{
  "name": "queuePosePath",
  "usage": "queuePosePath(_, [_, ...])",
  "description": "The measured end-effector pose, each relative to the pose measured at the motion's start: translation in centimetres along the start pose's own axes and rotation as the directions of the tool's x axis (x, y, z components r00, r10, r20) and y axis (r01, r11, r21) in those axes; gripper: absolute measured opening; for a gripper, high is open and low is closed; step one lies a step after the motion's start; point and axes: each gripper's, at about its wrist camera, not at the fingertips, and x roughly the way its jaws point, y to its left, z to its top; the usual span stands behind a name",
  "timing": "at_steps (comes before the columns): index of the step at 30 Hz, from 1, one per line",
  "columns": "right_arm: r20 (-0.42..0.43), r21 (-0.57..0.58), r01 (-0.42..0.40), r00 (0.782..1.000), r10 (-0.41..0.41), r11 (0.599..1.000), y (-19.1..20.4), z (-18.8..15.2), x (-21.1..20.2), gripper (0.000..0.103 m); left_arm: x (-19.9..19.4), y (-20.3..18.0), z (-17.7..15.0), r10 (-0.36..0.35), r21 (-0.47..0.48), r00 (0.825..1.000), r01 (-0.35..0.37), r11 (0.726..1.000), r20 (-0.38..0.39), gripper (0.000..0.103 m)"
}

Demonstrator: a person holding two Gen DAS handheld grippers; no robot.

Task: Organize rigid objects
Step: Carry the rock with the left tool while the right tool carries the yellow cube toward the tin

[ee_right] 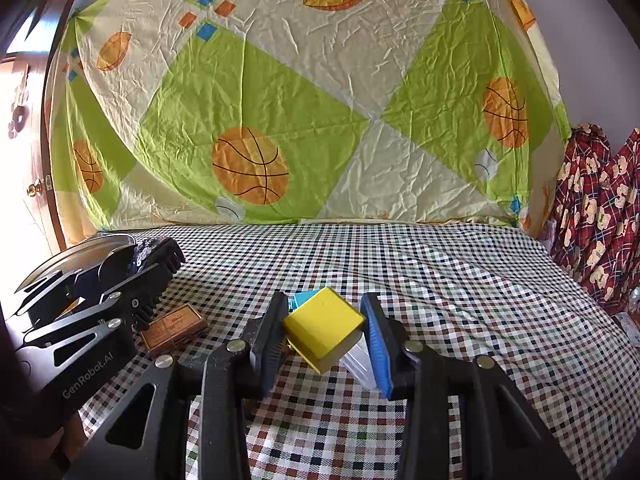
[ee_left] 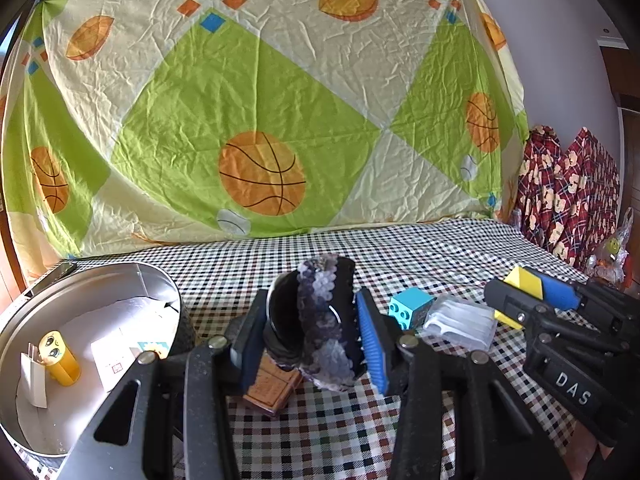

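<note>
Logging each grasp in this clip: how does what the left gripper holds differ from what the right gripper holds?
The left gripper is shut on a dark hair claw trimmed with fuzzy purple-and-white yarn, irregular and toothed. The right gripper is shut on a plain yellow block, smooth and boxy, tilted between the fingers. Both are held off the checkered cloth.

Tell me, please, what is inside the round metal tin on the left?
Inside the round metal tin: a yellow cartoon-face cylinder upright, with white paper cards. The near wall and left gripper hide the remainder.
</note>
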Motion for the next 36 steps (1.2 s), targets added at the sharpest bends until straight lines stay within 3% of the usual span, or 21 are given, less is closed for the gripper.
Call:
queuePosePath(23, [0.042, -0.007, -0.002, 0.999, 0.002, 1.0, 0.8, 0.3, -0.5, 0.04, -1.3, 1.8, -0.3, 0.07, -0.048, 0.997, -0.068, 0.996, 0.032, 0.042])
queuePosePath(36, [0.114, -0.029, -0.037, 0.993, 0.04, 0.999, 1.8, 0.4, -1.7, 0.04, -1.8, 2.9, -0.4, 0.092, -0.064, 0.995, -0.089, 0.994, 0.039, 0.042])
